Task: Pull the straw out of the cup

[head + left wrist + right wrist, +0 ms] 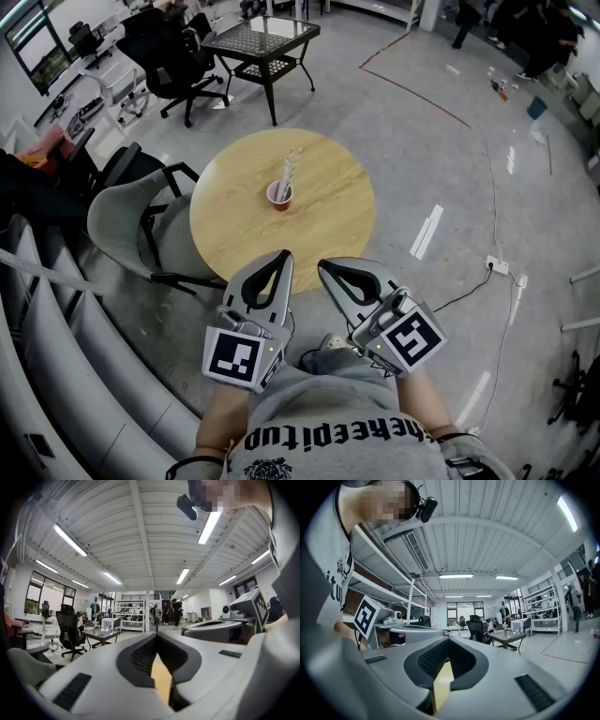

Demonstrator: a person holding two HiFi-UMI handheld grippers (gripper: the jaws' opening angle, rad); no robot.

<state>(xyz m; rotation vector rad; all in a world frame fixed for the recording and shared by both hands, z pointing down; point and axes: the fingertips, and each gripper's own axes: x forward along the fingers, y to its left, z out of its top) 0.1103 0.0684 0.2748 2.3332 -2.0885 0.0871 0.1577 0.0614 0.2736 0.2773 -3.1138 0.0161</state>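
Closed and empty: left gripper (pixel 283 254), right gripper (pixel 324 266)
The straw (pixel 290 169) stands near-upright in the cup (pixel 279 197), mid-frame above both; left slightly nearer.

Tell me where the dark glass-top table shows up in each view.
Head view: glass-top table, top centre.
Left gripper view: glass-top table, lower left of centre.
Right gripper view: glass-top table, lower right of centre.
Shared landmark: the black office chair, just left of it in all three.

Ceiling strip lamps (pixel 209 524) give bright, even light. Both gripper views bend strongly at dark-vignetted edges; the floor (pixel 422 141) shows glare streaks.
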